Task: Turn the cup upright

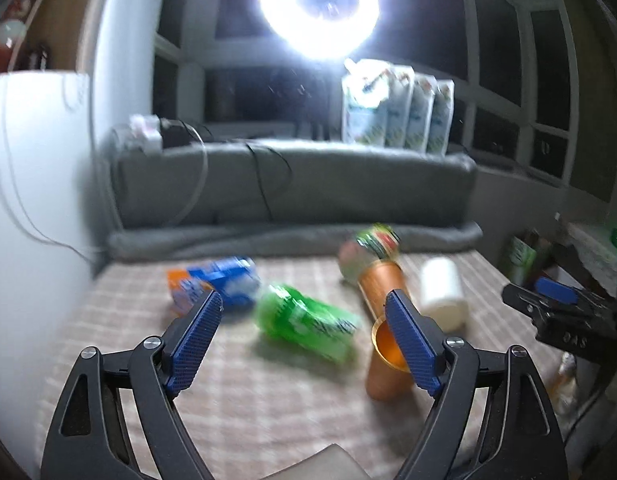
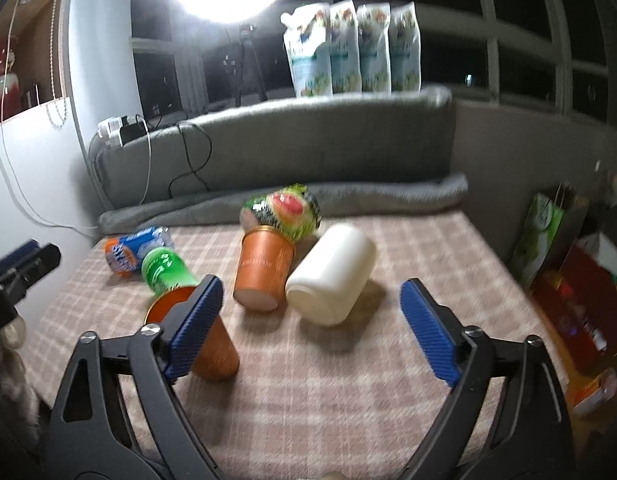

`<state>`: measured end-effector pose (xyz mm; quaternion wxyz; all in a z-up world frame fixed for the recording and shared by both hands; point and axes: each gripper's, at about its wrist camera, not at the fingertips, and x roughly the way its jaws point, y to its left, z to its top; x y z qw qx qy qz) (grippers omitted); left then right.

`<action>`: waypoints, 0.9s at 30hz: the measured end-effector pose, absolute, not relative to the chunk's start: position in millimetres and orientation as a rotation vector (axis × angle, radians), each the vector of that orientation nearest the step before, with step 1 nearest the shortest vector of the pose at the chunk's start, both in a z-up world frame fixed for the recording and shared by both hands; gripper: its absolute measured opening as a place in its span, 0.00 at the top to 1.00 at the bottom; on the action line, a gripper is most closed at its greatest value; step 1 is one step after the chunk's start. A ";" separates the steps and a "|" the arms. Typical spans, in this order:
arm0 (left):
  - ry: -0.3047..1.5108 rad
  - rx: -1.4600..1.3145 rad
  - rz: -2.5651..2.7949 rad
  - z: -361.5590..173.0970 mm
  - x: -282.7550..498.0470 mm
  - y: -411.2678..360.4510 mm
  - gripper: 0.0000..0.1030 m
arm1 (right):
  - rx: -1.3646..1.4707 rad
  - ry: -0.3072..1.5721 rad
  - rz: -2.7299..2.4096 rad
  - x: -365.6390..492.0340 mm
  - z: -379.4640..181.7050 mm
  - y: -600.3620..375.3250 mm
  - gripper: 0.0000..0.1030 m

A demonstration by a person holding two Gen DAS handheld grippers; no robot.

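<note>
Two orange cups are on the checked cloth. One orange cup (image 1: 388,372) (image 2: 212,344) stands almost upright, tilted, its open mouth up, partly behind a blue pad in each view. The second orange cup (image 1: 382,284) (image 2: 262,270) lies on its side, base toward the right camera. My left gripper (image 1: 308,340) is open and empty above the cloth, its right pad in front of the standing cup. My right gripper (image 2: 312,324) is open and empty, its left pad in front of the standing cup; it also shows in the left wrist view (image 1: 556,304).
A green can (image 1: 304,322) (image 2: 164,268) and a blue-orange can (image 1: 216,284) (image 2: 134,250) lie on the cloth. A white jar (image 1: 442,294) (image 2: 332,276) lies beside the fallen cup. A green-red packet (image 2: 284,210) sits behind it. A grey cushion (image 1: 292,184) backs the table. Boxes (image 2: 548,236) stand right.
</note>
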<state>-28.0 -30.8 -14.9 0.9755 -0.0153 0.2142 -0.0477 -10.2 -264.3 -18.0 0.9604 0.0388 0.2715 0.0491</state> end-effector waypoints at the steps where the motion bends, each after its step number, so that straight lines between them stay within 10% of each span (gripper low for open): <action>1: 0.416 -0.025 -0.083 -12.4 -27.8 -30.3 0.18 | 0.074 0.532 0.092 -11.4 -15.6 -262.7 0.05; 27: 0.386 -0.057 -0.025 -2.0 -31.8 -19.2 0.16 | 0.032 0.432 0.035 -19.3 -0.4 -253.3 0.00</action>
